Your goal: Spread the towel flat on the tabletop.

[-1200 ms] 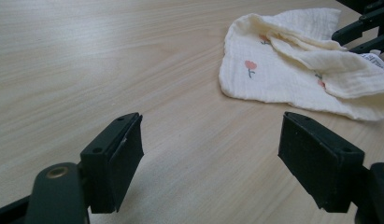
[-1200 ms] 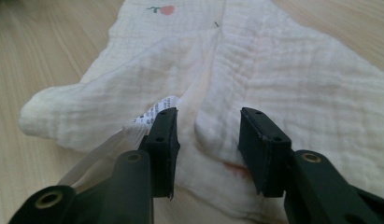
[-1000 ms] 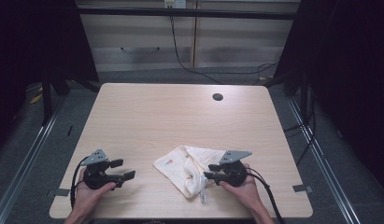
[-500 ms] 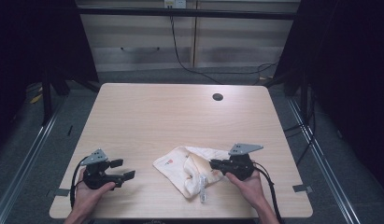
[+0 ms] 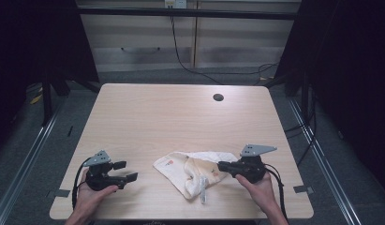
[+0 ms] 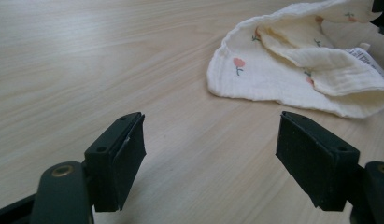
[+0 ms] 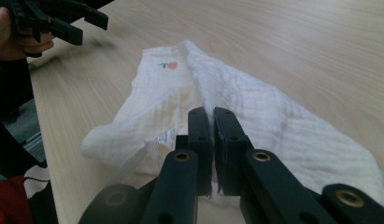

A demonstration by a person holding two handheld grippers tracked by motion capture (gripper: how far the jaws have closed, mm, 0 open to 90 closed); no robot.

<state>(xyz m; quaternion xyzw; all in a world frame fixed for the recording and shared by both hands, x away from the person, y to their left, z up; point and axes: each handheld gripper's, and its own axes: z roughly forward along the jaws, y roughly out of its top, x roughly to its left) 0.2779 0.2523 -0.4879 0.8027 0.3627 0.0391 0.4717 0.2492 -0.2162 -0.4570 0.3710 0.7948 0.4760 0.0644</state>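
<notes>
A cream cloth (image 5: 190, 171) with small red fruit prints lies crumpled near the table's front edge, a white label (image 5: 203, 187) hanging off its near side. My right gripper (image 5: 221, 166) is shut on the cloth's right edge and holds that edge a little above the wood. In the right gripper view the jaws (image 7: 212, 116) stand almost together with the cloth (image 7: 171, 98) spread beyond them. My left gripper (image 5: 127, 171) rests open on the table left of the cloth; its jaws (image 6: 210, 154) stand wide apart over bare wood, with the cloth (image 6: 273, 70) farther off.
The light wooden table (image 5: 181, 122) has a round cable hole (image 5: 218, 97) at the back right. The other hand and its gripper (image 7: 63, 21) show far off in the right gripper view. Dark curtains and floor rails flank the table.
The right gripper's jaws closed on the cloth's right edge, then rose and drew slightly right, lifting that edge. The left gripper stayed where it was.
</notes>
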